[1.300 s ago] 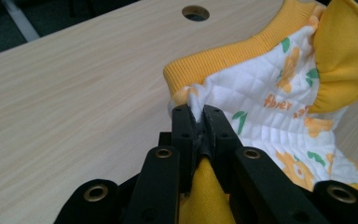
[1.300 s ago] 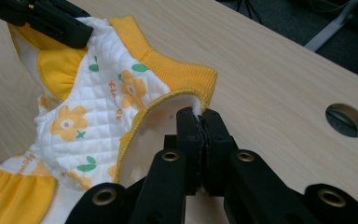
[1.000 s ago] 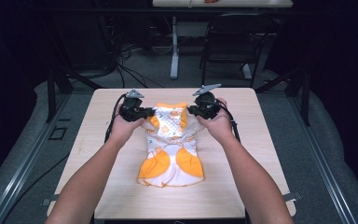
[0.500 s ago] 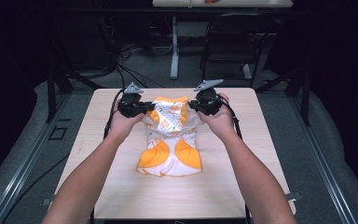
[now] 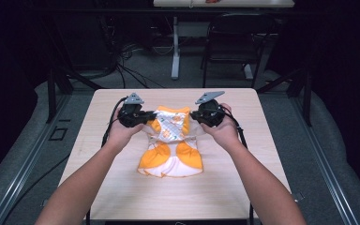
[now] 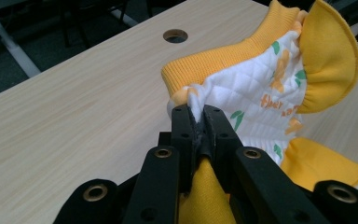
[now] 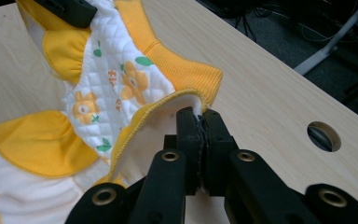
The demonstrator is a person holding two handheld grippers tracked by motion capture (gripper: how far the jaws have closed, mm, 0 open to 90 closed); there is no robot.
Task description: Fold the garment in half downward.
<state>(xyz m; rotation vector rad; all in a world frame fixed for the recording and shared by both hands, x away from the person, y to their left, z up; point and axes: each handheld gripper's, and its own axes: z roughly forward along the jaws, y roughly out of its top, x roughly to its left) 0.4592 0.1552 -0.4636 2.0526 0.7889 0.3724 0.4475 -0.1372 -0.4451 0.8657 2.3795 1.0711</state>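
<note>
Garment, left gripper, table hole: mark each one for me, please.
garment [image 5: 171, 154], high view, on its orange lower panel.
left gripper [image 6: 196, 114], left gripper view, between jaw tips pinching white fabric.
table hole [image 7: 324, 136], right gripper view, on the dark opening.

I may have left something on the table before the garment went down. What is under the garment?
Around the garment the wooden table shows bare. The left gripper and right gripper lift its far edge, with tabletop beneath. Under the flat near part, anything is covered.
</note>
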